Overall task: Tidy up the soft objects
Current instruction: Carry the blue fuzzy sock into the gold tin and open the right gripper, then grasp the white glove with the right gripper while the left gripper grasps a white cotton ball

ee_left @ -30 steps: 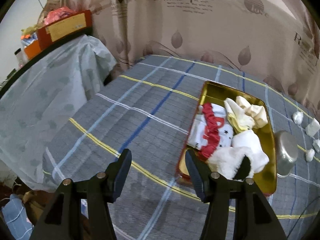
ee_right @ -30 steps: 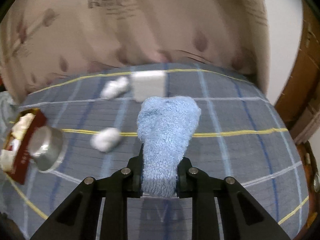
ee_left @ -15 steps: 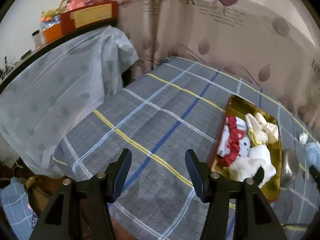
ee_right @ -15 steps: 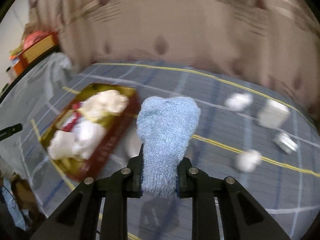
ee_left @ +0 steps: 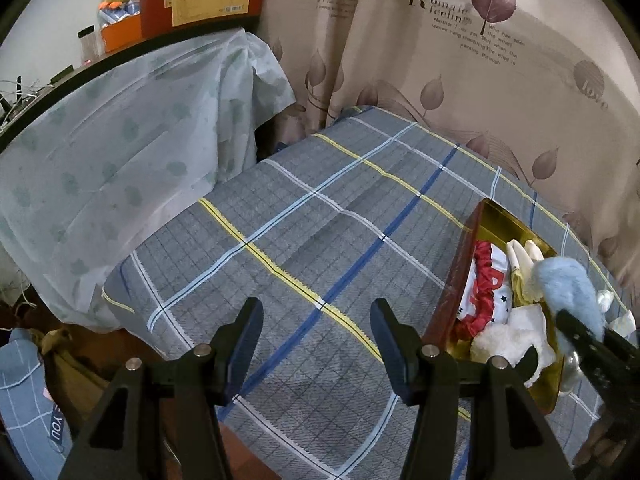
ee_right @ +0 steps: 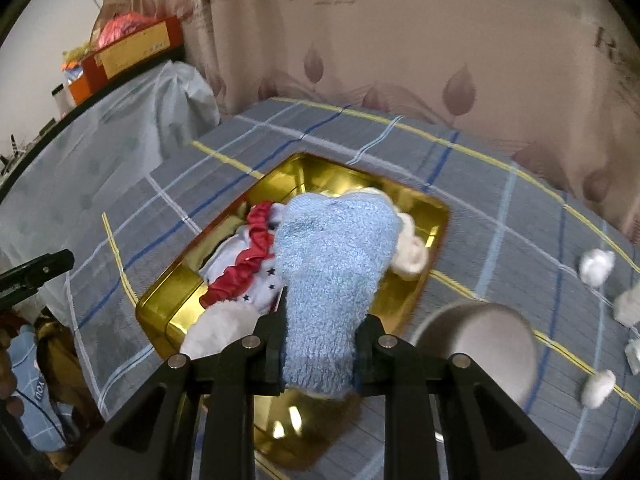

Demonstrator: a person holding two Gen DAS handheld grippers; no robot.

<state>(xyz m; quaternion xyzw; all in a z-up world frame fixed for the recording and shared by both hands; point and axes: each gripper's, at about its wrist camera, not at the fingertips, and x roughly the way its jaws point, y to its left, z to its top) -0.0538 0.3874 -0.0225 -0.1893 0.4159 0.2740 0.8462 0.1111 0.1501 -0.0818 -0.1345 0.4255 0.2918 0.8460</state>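
Right gripper (ee_right: 320, 344): we hold it clamped on a fluffy blue sock (ee_right: 332, 264), the pads pinching the cuff while the toe stands up ahead of us, over the gold tin (ee_right: 168, 300).
Left gripper (ee_left: 316, 344): its jaws stand apart with nothing between them, over the plaid cloth (ee_left: 320, 220), with the tin at our 3 o'clock.
Tin contents: a white garment with a red frill (ee_right: 244, 272) at 9 o'clock of the sock, cream and white soft pieces (ee_right: 412, 256) at 3 o'clock.
Left outside: white cotton balls (ee_right: 596, 268) and an upturned metal bowl (ee_right: 480, 344), at 3 to 4 o'clock of the tin.
Step in hand: placing the sock in the tin, we judge.
Doing it well: we should lower the sock into the open gold floor towards 12 o'clock, let go only once it rests inside, and keep the toe from draping over the rim.
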